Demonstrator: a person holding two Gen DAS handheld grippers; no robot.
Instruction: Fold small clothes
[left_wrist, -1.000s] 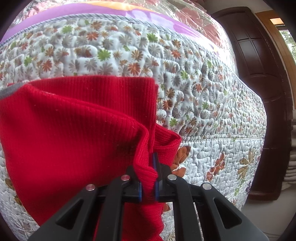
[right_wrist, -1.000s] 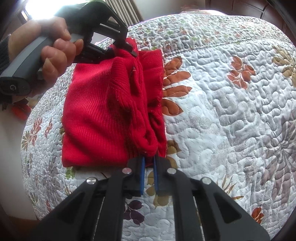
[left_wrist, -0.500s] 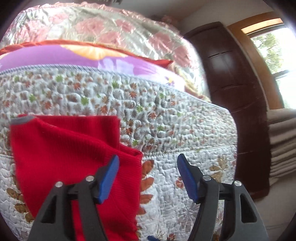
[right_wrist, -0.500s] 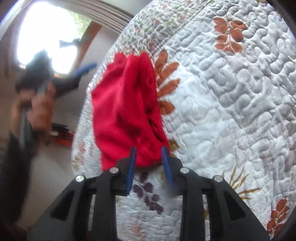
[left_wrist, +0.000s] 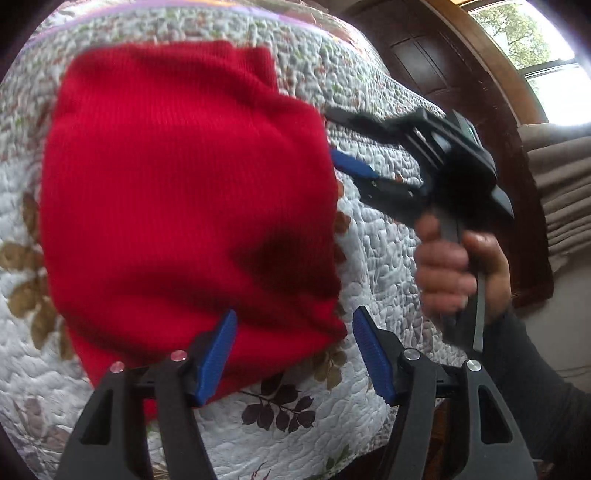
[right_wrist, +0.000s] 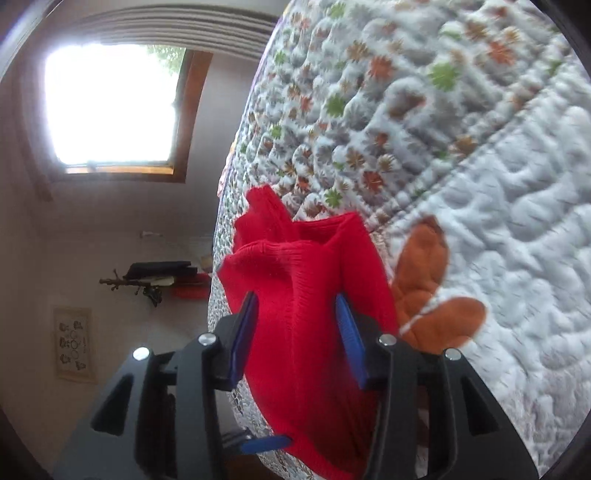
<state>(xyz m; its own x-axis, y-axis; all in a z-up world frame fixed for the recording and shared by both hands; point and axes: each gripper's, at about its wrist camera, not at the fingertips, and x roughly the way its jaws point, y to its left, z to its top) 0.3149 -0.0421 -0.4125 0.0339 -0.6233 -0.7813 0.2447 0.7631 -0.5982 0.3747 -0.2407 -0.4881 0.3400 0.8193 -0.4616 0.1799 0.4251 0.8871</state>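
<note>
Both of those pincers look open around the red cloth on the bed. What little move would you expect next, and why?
Probably both close on the edge nearest them. The left gripper and the right gripper are open, the red garment lies loose and lumpy on the quilt, and its cloth already sits between the right one's fingers.

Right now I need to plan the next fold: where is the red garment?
The red garment lies on the quilt, left of centre in the left wrist view, between the open left tongs and right tongs.

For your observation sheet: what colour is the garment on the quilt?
Solid red garment, ribbed knit; clearest in the left wrist view.
</note>
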